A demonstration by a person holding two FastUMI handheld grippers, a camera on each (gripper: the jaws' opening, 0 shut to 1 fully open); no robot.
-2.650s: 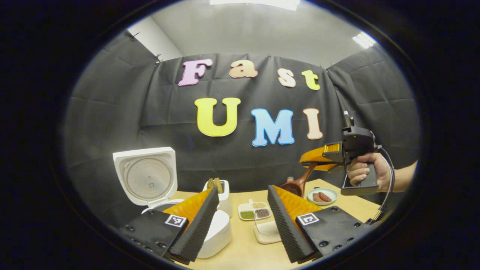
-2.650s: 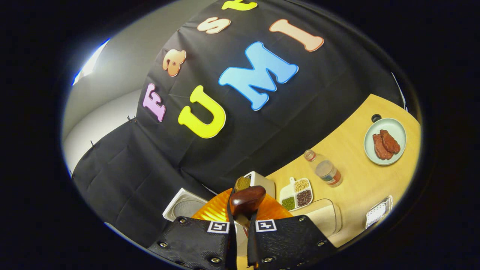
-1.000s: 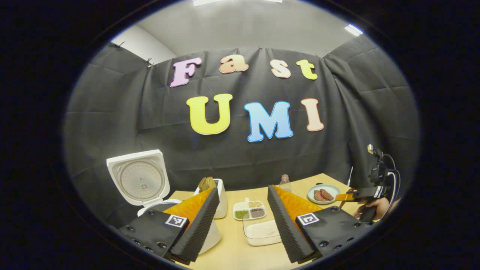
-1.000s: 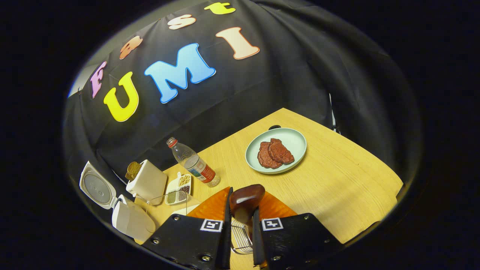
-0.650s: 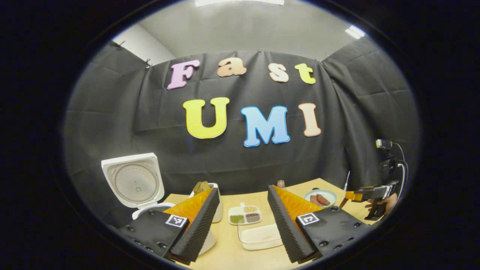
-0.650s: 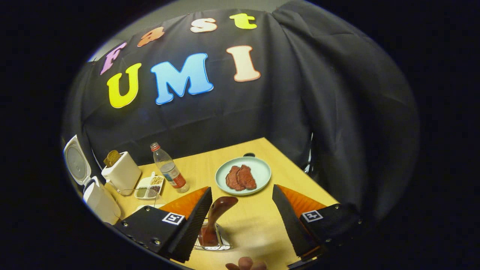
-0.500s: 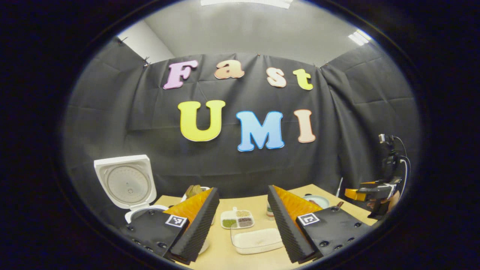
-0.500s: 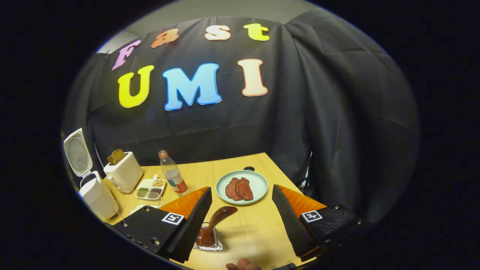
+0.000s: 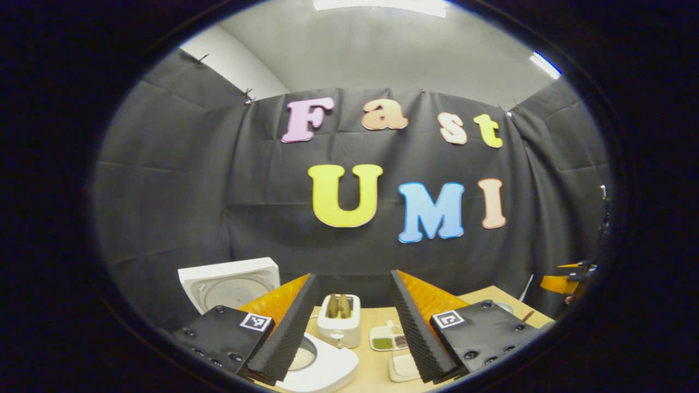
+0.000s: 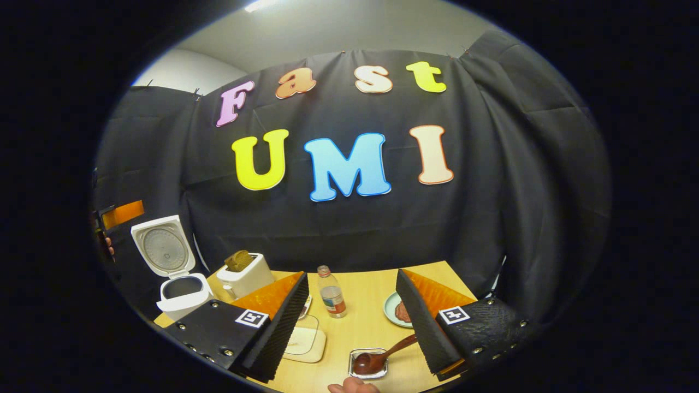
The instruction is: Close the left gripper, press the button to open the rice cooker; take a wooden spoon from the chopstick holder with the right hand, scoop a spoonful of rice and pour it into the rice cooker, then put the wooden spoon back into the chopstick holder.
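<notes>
A: If read from left to right, starts where?

B: Starts with the left gripper [image 9: 352, 275], spread wide and holding nothing, hovering near the rice cooker [image 10: 172, 273] at the left end of the counter [image 10: 366, 311]. Lid standing up, so the button press judged done.

A: And beside the cooker?

B: White toaster [image 10: 246, 275], then a clear rice container [image 10: 306, 344] nearer the front, then a bottle [image 10: 331, 299] mid-counter.

A: Any sign of the wooden spoon?

B: Yes. Wooden spoon [image 10: 382, 357] lying tilted, bowl down in a small shallow holder [image 10: 368, 364], taken to be the chopstick holder. Handle leaning out to the right, not gripped.

A: And the right gripper?

B: Right gripper [image 10: 352, 275] gaping wide above that holder, empty. Plate [image 10: 392, 311] partly hidden behind its right finger.

A: So how far along?

B: Judged all but complete: lid open, spoon lying in its holder. Cannot tell whether rice reached the pot. Probably nothing left except drawing both grippers away.
</notes>
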